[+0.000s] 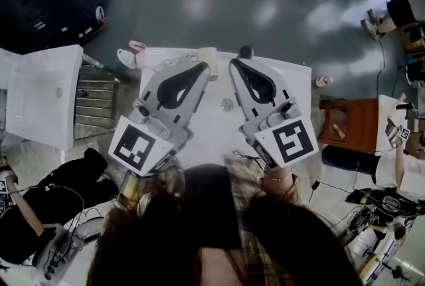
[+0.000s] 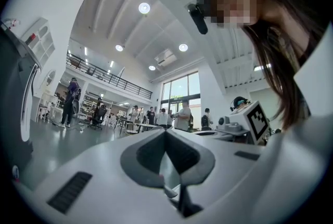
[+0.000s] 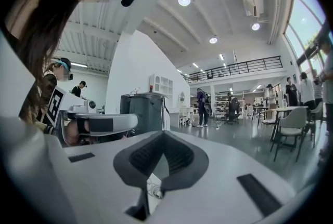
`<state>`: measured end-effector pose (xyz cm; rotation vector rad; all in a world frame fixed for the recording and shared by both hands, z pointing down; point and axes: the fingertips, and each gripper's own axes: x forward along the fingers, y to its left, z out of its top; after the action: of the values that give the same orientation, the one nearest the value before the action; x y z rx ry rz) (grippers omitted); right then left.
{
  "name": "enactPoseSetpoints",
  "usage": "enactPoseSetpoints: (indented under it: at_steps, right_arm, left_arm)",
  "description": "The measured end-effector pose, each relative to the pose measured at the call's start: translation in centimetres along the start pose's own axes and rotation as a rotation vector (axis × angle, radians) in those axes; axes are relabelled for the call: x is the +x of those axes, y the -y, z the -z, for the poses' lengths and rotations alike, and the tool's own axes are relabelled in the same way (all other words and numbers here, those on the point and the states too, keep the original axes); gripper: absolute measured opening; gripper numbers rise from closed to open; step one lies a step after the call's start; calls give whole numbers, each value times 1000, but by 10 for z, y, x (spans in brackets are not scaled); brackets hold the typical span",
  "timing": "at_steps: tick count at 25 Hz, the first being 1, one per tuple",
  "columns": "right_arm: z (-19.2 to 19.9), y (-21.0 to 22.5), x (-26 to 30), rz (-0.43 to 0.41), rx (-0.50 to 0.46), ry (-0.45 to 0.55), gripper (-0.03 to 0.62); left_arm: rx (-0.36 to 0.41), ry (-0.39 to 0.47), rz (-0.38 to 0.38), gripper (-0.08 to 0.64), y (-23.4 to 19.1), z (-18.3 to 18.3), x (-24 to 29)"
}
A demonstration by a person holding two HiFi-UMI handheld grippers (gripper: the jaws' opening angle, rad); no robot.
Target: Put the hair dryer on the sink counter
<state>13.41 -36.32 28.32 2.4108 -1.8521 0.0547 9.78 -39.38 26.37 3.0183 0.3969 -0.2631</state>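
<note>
Both grippers are held up side by side over a white sink counter (image 1: 295,82) in the head view. My left gripper (image 1: 202,68) is shut, its tips touching and nothing between them. My right gripper (image 1: 234,64) is likewise shut and empty. The basin's drain (image 1: 226,104) shows between the two. In the left gripper view the left gripper (image 2: 166,132) points out into the hall, and in the right gripper view the right gripper (image 3: 164,133) does the same. A small dark round object (image 1: 246,51) sits at the counter's far edge. I cannot pick out a hair dryer in any view.
A pale cup (image 1: 208,53) stands at the counter's far edge. A white cabinet (image 1: 40,102) and a metal rack (image 1: 98,100) are to the left, a brown wooden stand (image 1: 346,122) to the right. Slippers (image 1: 127,56) lie on the floor. A seated person (image 1: 26,212) is at lower left.
</note>
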Motion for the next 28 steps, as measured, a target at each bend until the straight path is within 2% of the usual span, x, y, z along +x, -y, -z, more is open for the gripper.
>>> enactPoseSetpoints:
  at_steps: [6, 28]
  right_arm:
    - [0, 0, -1, -10, -5, -9, 15]
    - [6, 2, 2, -6, 5, -26, 15]
  left_arm:
    - [-38, -79, 1, 17, 6, 9, 0]
    - [-43, -93, 9, 18, 2, 13, 4]
